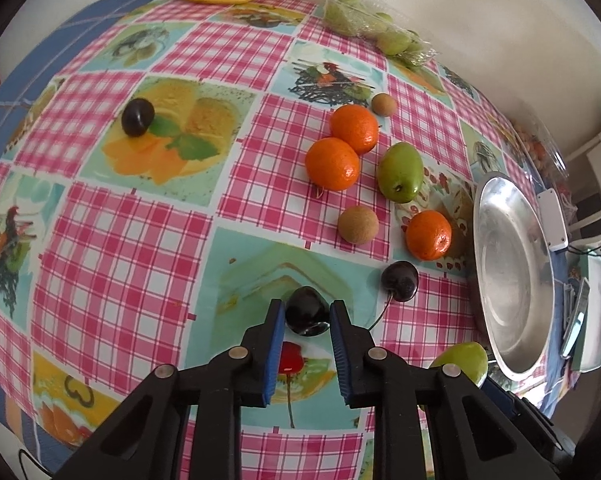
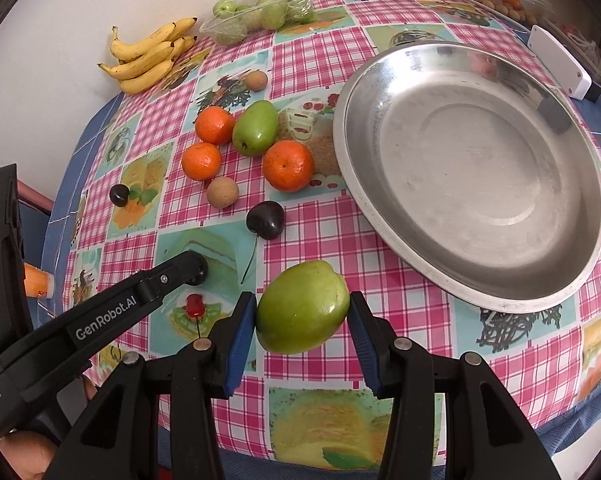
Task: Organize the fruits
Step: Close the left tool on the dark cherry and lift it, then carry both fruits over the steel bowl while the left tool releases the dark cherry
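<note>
On the glossy checked tablecloth (image 1: 112,240), pink and white squares with printed fruit pictures, the left gripper (image 1: 306,316) points down with its black plastic arms and ribbed blue pads (image 1: 277,344) closed on a dark cherry (image 1: 306,310). This cherry is round, almost black, with a smooth shining skin, and it sits on the cloth between the pads. A second cherry (image 1: 399,281) with a thin stem lies just beside it, and a third dark one (image 1: 137,117) is well apart to the left.

The right gripper (image 2: 302,316) is clamped on a green fruit (image 2: 302,306), oval with a waxy, slightly dimpled skin, near the edge of a wide, shallow metal plate (image 2: 472,152) with a dull scratched surface. Three oranges (image 2: 288,165) with a pored skin, another green fruit (image 2: 255,128) and two rough brown round fruits (image 2: 222,192) lie in a loose group. Yellow bananas (image 2: 148,56) and a clear plastic tray (image 2: 260,14) of small green fruits stand by the wall.
</note>
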Motion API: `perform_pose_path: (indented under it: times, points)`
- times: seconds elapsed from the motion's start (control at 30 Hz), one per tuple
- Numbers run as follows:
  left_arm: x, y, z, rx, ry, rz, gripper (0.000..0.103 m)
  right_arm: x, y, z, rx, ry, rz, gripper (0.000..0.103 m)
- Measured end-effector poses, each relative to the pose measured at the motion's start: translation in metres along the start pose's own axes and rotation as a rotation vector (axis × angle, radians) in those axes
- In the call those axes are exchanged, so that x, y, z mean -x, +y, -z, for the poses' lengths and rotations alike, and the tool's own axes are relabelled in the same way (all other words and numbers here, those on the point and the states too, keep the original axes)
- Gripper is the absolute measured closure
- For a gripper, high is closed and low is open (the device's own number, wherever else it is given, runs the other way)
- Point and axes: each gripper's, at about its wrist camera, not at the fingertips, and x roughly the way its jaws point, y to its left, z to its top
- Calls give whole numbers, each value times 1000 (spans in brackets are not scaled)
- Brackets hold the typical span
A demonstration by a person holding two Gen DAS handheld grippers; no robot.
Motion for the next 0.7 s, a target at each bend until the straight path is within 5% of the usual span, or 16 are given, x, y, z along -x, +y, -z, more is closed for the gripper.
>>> perform_pose_path:
  times: [0.37, 0.7]
  points:
    - [0, 1, 0, 16, 0, 16, 80, 0, 0, 1, 2, -2, -2, 55]
    - [19, -6, -8, 0, -92, 23, 80, 14, 2, -7, -6, -77, -7, 55]
